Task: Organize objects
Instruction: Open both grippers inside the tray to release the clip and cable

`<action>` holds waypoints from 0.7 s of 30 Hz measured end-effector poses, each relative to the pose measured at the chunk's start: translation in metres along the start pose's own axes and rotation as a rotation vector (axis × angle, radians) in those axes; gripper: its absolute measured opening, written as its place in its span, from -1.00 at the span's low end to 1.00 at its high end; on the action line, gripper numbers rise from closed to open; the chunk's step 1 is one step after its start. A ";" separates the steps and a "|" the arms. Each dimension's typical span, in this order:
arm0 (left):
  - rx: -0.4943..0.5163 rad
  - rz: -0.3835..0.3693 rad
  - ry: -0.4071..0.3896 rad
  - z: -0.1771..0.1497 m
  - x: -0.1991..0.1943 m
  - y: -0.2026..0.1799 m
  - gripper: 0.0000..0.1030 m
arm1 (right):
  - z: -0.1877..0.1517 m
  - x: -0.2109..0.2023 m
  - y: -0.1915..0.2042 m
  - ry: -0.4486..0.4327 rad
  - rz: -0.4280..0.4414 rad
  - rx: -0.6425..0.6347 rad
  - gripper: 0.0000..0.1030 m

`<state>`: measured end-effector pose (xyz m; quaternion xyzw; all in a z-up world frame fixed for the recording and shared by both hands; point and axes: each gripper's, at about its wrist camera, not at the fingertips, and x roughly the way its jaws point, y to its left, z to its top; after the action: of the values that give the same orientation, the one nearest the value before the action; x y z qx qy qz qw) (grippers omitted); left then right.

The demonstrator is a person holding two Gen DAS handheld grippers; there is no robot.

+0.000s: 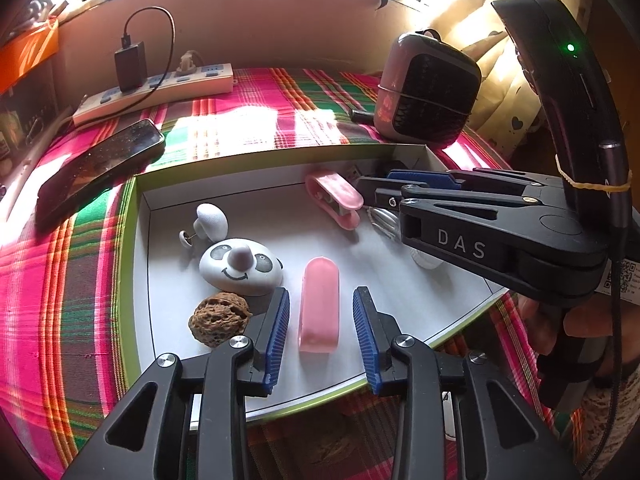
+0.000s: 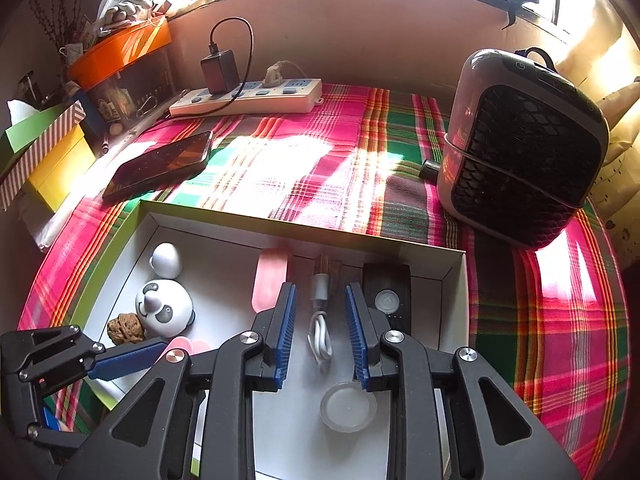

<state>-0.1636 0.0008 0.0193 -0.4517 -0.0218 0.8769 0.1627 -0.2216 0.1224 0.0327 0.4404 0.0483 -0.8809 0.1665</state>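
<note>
the left gripper stands spread over the white tray, its blue pads either side of a pink case lying on the tray floor, neither pad touching it. just left of that gripper sit a walnut and a panda figure. the right gripper is also spread, a coiled white cable lying loose between its pads, a round translucent lid just below them.

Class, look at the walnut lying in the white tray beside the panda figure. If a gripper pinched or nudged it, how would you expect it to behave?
The walnut looks rounded, so a nudge would probably roll it toward the panda figure. Its wrinkled shell likely offers good grip. It seems rigid, probably light.
</note>
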 end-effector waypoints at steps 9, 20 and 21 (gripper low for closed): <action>-0.023 0.005 -0.025 -0.005 -0.016 0.004 -0.39 | -0.010 -0.019 0.002 -0.027 0.003 0.025 -0.37; -0.026 0.014 -0.065 -0.022 -0.042 0.001 -0.39 | -0.037 -0.050 0.005 -0.076 -0.004 0.051 -0.37; -0.024 0.016 -0.071 -0.024 -0.044 0.001 -0.39 | -0.039 -0.054 0.005 -0.084 -0.003 0.052 -0.37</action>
<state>-0.1208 -0.0161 0.0397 -0.4226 -0.0344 0.8932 0.1495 -0.1599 0.1400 0.0517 0.4072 0.0190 -0.8998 0.1555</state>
